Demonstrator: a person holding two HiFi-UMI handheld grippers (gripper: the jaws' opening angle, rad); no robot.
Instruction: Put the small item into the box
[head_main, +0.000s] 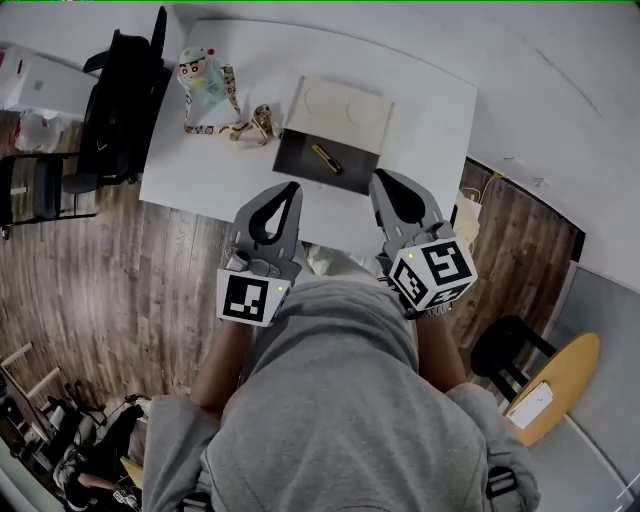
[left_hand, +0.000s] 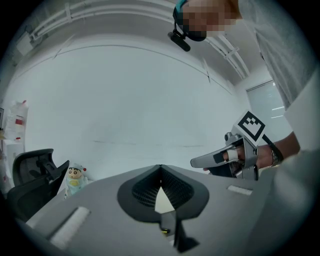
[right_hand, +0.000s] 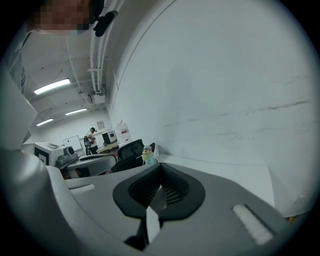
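The small yellow-and-black item lies inside the dark box, upper centre of the frame, its pale lid open behind. Below it, the left gripper and right gripper are both clenched and empty, clear of the box. The placing looks done. A toy figure sits upper left.

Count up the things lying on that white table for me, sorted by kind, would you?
box: 1
yellow item, lying inside the box: 1
doll: 1
strap: 1
Total: 4
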